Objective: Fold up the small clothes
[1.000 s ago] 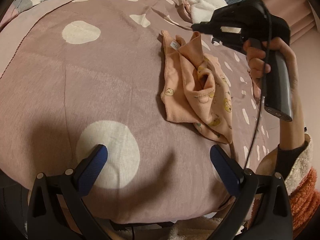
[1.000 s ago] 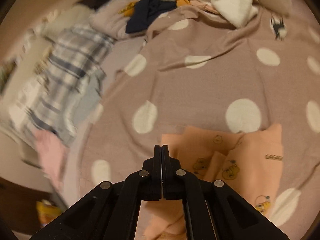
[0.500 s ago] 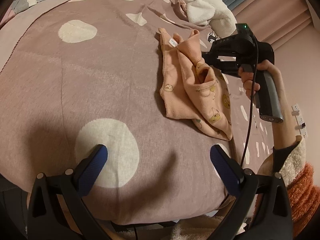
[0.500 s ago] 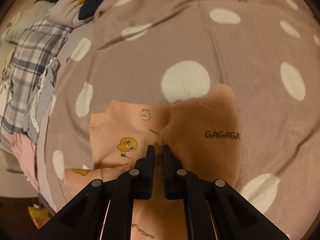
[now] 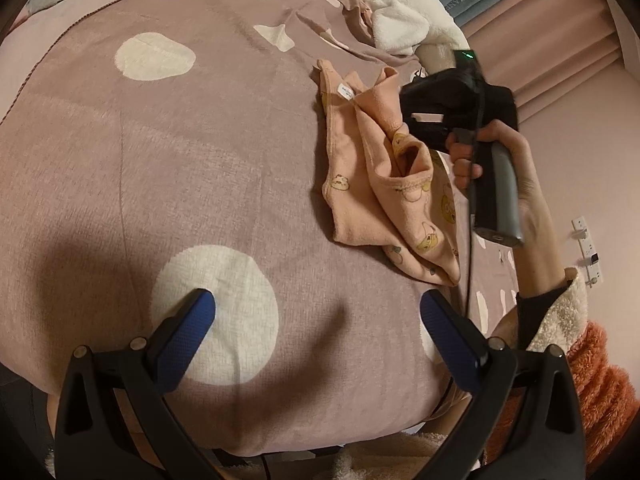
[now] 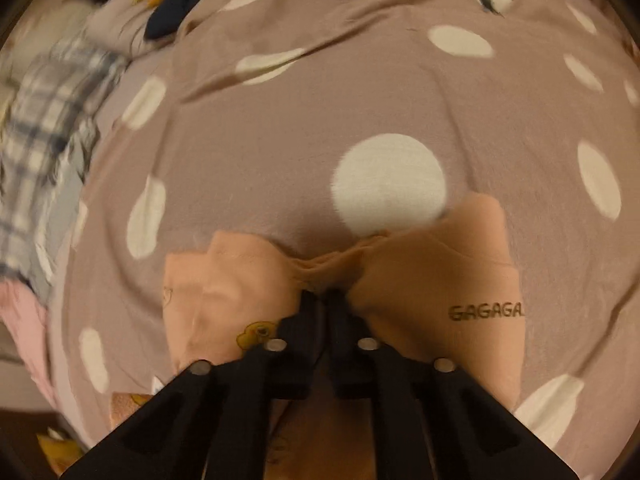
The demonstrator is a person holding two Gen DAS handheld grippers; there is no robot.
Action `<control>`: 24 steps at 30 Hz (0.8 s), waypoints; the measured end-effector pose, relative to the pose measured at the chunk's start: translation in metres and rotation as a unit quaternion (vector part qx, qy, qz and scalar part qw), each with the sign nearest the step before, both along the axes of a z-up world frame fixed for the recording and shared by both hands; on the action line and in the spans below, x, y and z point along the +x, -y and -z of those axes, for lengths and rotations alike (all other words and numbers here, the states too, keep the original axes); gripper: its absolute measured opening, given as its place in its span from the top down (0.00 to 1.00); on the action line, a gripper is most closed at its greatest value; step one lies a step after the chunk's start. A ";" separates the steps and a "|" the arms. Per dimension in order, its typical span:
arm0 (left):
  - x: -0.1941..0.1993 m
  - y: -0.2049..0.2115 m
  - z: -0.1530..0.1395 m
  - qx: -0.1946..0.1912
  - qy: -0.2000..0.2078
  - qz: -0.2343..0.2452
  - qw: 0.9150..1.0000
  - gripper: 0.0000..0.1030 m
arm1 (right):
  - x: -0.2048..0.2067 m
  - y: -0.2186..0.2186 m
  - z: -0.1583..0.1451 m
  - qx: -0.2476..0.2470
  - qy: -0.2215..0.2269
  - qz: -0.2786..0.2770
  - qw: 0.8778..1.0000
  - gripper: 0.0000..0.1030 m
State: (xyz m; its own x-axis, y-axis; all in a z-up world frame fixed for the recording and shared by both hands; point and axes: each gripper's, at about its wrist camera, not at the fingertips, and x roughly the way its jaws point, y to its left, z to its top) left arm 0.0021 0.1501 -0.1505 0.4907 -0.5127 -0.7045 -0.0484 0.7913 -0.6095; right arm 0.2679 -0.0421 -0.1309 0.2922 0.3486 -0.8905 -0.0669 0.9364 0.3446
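Note:
A small peach garment [image 5: 384, 184] with yellow cartoon prints lies crumpled on the mauve bedspread [image 5: 200, 140] with white dots. In the right wrist view the same garment [image 6: 440, 280] shows the word GAGAGA, and its cloth bunches into a pinch at the tips of my right gripper [image 6: 325, 294], which is shut on it. The left wrist view shows the right gripper [image 5: 404, 120] pressed down into the garment's upper right part, held by a hand [image 5: 500, 152]. My left gripper [image 5: 316, 312] stands open over a white dot near the bed's front edge, blue pads [image 5: 184, 332] apart, holding nothing.
A white fleece blanket [image 5: 400, 20] is heaped at the back. Plaid cloth [image 6: 44, 120] and a dark navy garment [image 6: 188, 0] lie at the bed's far left. Pink curtains [image 5: 560, 40] hang behind. A fleece-cuffed sleeve [image 5: 568, 312] reaches in from the right.
My right gripper came down from above the garment onto it, and the cloth now bunches at its tips. The left gripper stayed where it was.

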 end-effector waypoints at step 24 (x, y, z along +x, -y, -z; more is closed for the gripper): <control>0.005 0.002 0.002 0.005 0.006 -0.009 1.000 0.01 | -0.017 -0.013 -0.049 0.236 0.036 -0.039 0.970 0.95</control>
